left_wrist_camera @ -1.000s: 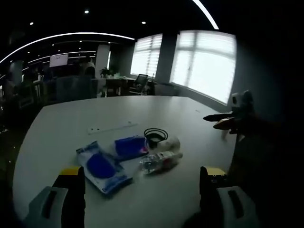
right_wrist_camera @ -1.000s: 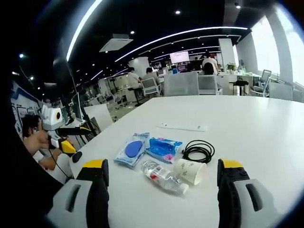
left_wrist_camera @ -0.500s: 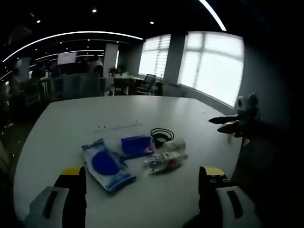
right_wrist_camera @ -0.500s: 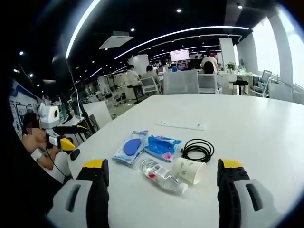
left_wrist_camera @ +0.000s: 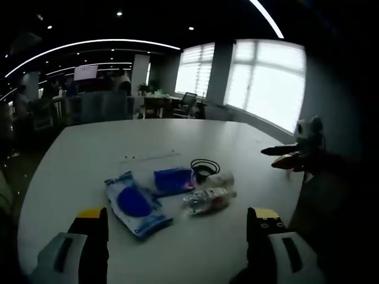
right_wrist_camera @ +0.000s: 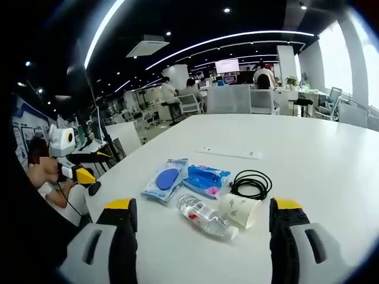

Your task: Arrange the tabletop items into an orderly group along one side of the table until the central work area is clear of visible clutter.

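Five things sit mid-desk (right_wrist_camera: pixel 331 154), left to right in your right gripper view: mask pack (right_wrist_camera: pixel 164 179), wipes (right_wrist_camera: pixel 205 179), bottle (right_wrist_camera: pixel 206 216), cup (right_wrist_camera: pixel 240 209), cable (right_wrist_camera: pixel 251 184). Both tongs (right_wrist_camera: pixel 198 248) gape, holding nothing. I'd grab the rolly bottle first, low and centred.

White desk (right_wrist_camera: pixel 308 148), blue packets, yellow-tipped tongs.

I see a clear plastic bottle (right_wrist_camera: pixel 206 216) with a red-marked label, a white paper cup (right_wrist_camera: pixel 239 210) with faint grey print, and a black coiled cable (right_wrist_camera: pixel 251 184). One pouch (right_wrist_camera: pixel 164 180) is pale with a dark blue oval; the wipes pack (right_wrist_camera: pixel 205 180) is bright blue with pink flowers. My right tongs (right_wrist_camera: pixel 198 236) are grey and black with yellow tips, as are my left tongs (left_wrist_camera: pixel 177 239).
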Demonstrator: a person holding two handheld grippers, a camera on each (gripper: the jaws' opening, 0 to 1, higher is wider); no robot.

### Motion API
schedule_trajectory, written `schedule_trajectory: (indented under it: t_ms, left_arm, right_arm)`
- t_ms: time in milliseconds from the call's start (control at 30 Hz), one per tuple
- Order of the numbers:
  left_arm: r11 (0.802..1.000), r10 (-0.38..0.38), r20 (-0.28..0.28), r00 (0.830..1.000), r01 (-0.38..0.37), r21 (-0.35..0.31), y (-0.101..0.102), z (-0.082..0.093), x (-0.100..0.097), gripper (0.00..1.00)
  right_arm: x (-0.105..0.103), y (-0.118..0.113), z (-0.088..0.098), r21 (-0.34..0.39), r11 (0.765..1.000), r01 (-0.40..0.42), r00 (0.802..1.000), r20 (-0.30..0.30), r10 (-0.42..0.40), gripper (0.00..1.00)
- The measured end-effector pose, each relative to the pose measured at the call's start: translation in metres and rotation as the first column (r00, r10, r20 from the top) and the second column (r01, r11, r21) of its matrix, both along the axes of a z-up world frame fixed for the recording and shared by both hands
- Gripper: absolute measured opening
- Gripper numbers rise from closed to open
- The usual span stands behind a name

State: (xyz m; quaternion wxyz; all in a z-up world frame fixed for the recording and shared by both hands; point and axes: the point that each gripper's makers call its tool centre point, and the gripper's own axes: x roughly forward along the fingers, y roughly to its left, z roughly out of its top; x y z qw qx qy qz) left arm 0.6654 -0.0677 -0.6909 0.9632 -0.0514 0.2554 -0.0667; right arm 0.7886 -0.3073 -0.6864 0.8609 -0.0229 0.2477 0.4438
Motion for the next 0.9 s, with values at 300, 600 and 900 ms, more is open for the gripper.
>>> schedule_trajectory:
  t_ms: [300,600,900]
  left_arm:
    - [1.000,0.014,-0.003,1.000,-0.014,0.002,0.001,-0.001,0.001,0.96]
    - [0.999,0.032,-0.017,0.999,-0.032,0.002,-0.003,-0.007,-0.001,0.94]
    - [0.999,0.033,-0.047,0.998,-0.033,0.001,-0.011,-0.017,-0.005,0.93]
  right_arm:
    - [0.001,0.010,0.001,-0.001,1.000,-0.027,1.000,0.006,0.027,0.87]
    - [0.001,0.021,0.001,-0.005,0.998,-0.057,0.998,0.006,0.057,0.85]
    - [0.002,0.031,0.002,-0.007,0.996,-0.091,0.996,0.015,0.091,0.84]
